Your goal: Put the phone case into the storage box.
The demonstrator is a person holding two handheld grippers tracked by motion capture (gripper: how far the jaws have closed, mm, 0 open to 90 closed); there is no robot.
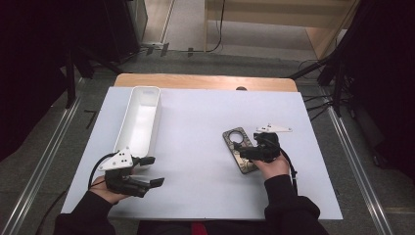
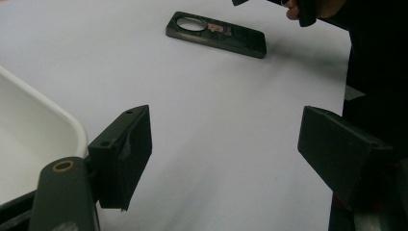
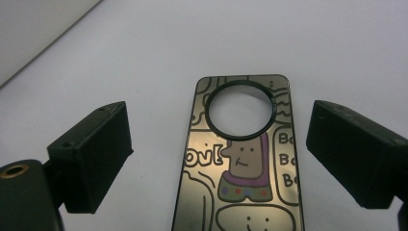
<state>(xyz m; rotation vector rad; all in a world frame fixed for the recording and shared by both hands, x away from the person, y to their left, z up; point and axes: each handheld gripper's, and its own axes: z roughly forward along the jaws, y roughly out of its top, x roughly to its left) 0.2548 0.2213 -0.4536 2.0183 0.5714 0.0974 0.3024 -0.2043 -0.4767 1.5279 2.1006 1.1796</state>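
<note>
1. A phone case [image 1: 240, 149], dark with cartoon drawings and a round camera hole, lies flat on the white sheet [image 1: 195, 127], right of centre.
2. The right gripper [image 1: 243, 152] hovers over its near end, jaws wide, the case between them and untouched.
3. The left gripper [image 1: 152, 171], jaws wide and empty, sits just beside the white tray [image 1: 139, 120].

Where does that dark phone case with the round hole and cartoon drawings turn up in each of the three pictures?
High view: the phone case lies right of centre on the white sheet, under the right gripper.
Left gripper view: top centre, lying flat.
Right gripper view: bottom centre, between the open fingers.
Shared landmark: its round hole.
</note>
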